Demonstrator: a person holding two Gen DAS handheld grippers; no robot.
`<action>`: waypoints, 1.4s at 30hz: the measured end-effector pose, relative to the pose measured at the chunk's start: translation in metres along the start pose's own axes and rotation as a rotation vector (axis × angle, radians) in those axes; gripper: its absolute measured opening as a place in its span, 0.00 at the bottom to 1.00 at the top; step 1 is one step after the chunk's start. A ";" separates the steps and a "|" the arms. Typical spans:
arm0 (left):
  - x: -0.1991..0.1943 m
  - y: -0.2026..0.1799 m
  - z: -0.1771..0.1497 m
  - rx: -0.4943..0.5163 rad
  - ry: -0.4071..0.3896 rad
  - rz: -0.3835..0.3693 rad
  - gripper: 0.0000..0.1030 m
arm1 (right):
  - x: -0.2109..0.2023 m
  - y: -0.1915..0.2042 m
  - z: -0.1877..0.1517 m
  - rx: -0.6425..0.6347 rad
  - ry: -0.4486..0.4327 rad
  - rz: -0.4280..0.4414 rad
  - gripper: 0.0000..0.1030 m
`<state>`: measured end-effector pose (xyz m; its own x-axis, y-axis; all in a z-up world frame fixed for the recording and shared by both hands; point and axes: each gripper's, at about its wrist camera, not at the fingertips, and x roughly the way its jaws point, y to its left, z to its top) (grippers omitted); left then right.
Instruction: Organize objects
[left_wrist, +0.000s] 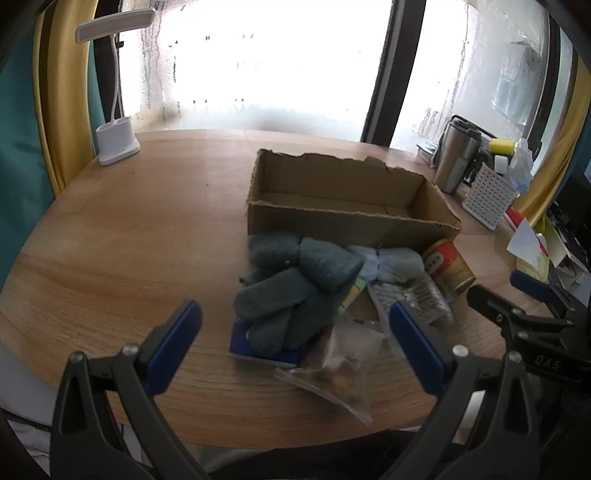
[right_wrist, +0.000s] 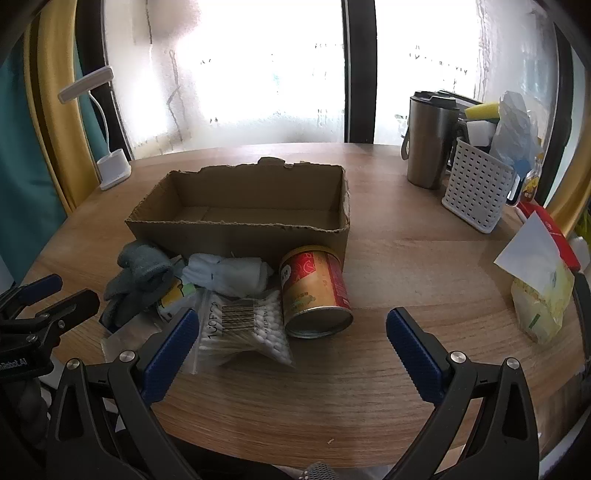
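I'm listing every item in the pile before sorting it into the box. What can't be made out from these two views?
- Blue flat item, left wrist view: mostly covered by the grey gloves.
- Clear bag, left wrist view: contents blurred.
- Yellow-green packet, right wrist view: mostly hidden under the gloves and white cloth bundle.
- Can: label text too small.
- Cardboard box: near wall hides part of its floor.

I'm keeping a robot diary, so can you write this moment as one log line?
stage: start | box: empty | can, swabs, gloves: on table | left gripper: open | right gripper: open
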<state>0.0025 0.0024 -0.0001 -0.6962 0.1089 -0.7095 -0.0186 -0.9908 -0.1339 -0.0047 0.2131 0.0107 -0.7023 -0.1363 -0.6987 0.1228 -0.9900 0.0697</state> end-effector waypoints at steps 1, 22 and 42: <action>0.000 0.000 0.000 0.000 0.000 0.000 0.99 | 0.000 0.000 0.000 0.001 0.001 0.001 1.00; -0.001 0.000 -0.001 0.000 -0.002 -0.003 0.99 | 0.001 0.000 -0.001 0.010 0.006 0.011 1.00; -0.003 0.000 -0.002 -0.005 -0.006 -0.012 0.99 | 0.001 -0.002 -0.001 0.022 0.014 0.016 1.00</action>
<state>0.0056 0.0021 0.0008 -0.7000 0.1206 -0.7039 -0.0237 -0.9890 -0.1459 -0.0055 0.2154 0.0089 -0.6907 -0.1516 -0.7071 0.1185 -0.9883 0.0962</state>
